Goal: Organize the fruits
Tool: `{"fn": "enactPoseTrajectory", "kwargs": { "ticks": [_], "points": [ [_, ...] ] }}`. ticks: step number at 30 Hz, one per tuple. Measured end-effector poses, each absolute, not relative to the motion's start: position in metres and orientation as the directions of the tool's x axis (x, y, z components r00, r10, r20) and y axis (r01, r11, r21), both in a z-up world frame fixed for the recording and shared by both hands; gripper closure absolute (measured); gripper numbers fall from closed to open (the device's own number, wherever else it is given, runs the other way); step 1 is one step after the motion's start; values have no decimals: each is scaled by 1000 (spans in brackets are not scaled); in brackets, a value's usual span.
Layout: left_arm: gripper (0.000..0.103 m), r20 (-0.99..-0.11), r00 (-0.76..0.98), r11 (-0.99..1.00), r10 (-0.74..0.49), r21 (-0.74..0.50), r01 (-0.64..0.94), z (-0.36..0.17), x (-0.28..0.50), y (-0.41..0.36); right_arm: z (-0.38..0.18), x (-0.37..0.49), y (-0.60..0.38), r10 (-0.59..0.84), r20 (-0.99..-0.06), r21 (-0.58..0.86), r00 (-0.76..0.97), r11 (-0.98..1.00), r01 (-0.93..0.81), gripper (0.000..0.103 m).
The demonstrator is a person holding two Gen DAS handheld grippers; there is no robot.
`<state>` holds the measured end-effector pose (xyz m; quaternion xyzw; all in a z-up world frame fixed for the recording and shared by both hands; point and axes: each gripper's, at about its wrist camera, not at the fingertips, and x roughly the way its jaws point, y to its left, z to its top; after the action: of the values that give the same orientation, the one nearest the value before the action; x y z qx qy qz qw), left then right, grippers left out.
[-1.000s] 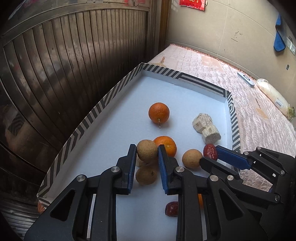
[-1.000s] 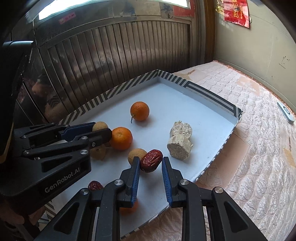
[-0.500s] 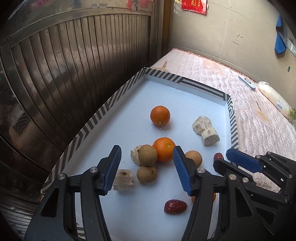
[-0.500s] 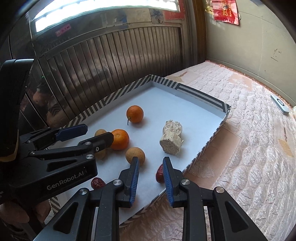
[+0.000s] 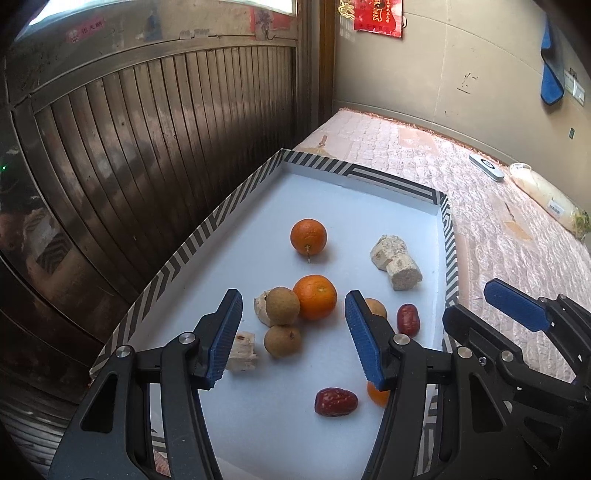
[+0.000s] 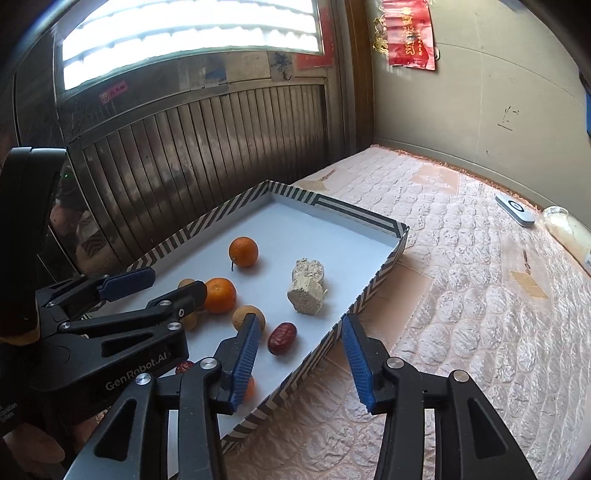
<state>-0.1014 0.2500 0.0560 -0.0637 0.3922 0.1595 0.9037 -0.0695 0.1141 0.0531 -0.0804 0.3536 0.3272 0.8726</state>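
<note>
Both grippers hang empty above the striped tray: left gripper spread, right gripper opening, its red date released at five o'clock of the oranges. Next, judging so, comes picking another fruit.

One brand mark can be read.
The left gripper, seen from the right wrist camera, carries white lettering "GenRobot.AI" along the side of its black body. Lower on the same body there are a few more small white words, cut off at the picture's edge and too small to make out. A red hanging on the wall bears gold characters, and a small red label sits on the frame above the metal door; both are too blurred to read.
</note>
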Motion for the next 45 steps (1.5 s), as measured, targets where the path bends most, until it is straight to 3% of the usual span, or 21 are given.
{"fn": "enactPoseTrajectory", "kwargs": {
  "ticks": [5, 45],
  "points": [
    [40, -716, 651, 938, 251, 15, -346, 61, -108, 249, 56, -74, 110, 517, -654, 98, 552, 782, -616, 57],
    [40, -688, 670, 923, 279, 0, -384, 73, -128, 244, 58, -85, 105, 511, -655, 130, 557, 802, -583, 54]
  ]
}}
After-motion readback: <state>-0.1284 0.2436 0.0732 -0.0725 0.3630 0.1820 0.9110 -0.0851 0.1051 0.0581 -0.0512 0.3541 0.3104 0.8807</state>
